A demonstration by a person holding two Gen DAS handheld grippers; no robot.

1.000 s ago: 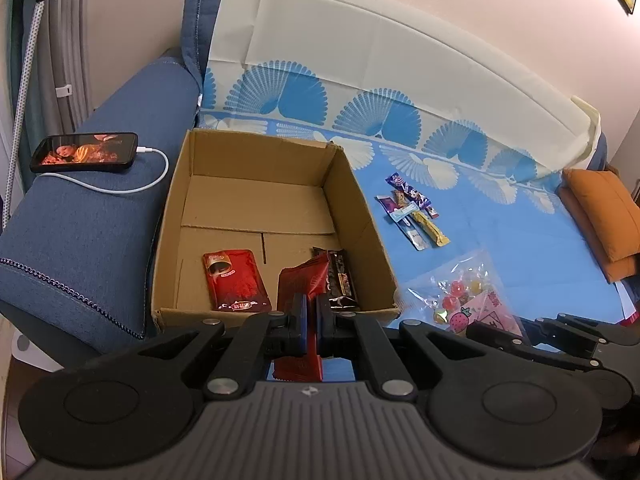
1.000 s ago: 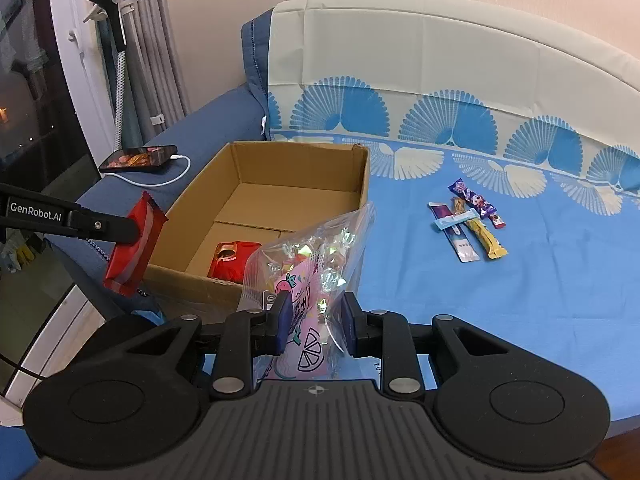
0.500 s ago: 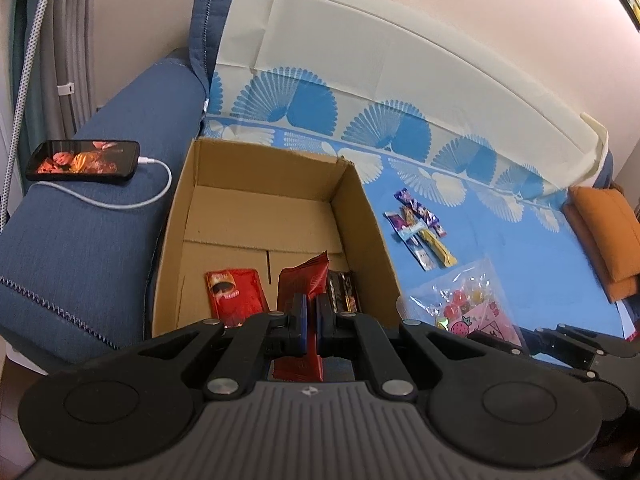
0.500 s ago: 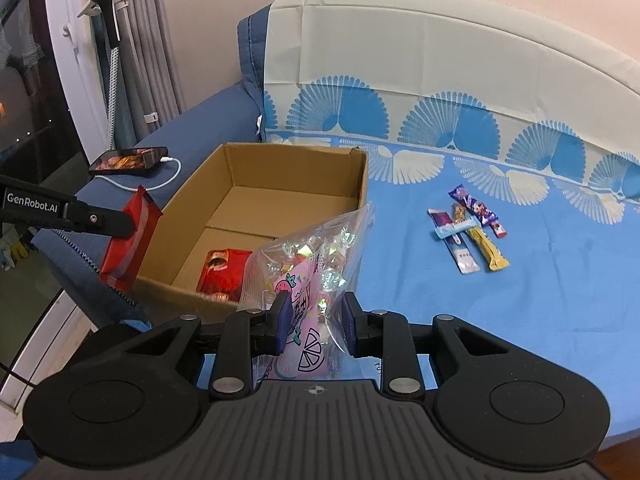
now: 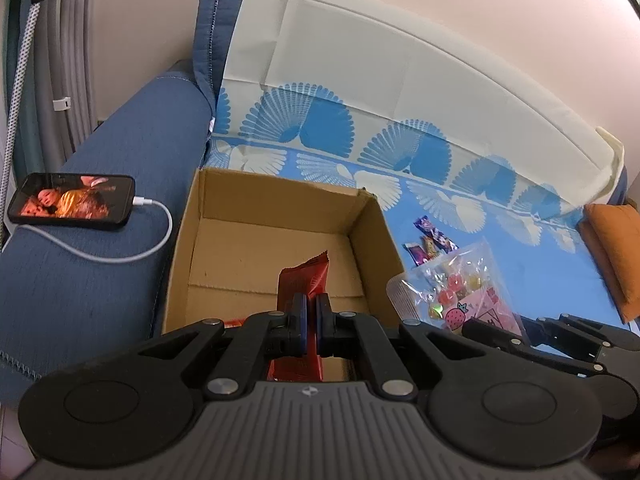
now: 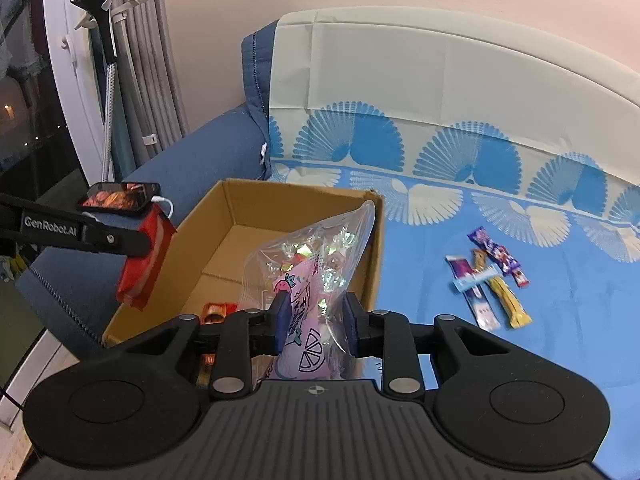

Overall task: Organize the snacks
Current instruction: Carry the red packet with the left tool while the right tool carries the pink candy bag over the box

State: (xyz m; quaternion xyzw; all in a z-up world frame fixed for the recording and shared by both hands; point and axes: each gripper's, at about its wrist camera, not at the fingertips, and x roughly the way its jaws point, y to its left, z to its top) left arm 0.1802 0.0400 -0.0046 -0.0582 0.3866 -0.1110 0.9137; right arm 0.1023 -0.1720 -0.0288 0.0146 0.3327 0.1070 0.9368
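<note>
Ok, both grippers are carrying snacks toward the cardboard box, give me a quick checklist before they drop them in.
1. Left gripper clamped on the red packet: ok, jaws shut on it.
2. Right gripper holding the clear candy bag: ok, pads press its sides.
3. Cardboard box open, with free floor space: ok, one red packet lies at the near end.
4. Held red packet above the box opening: ok in the left wrist view.
5. Candy bag fully over the box: cannot tell, it hangs near the box's right wall.
6. Phone and cable clear of the box: ok, they rest on the sofa arm.
</note>
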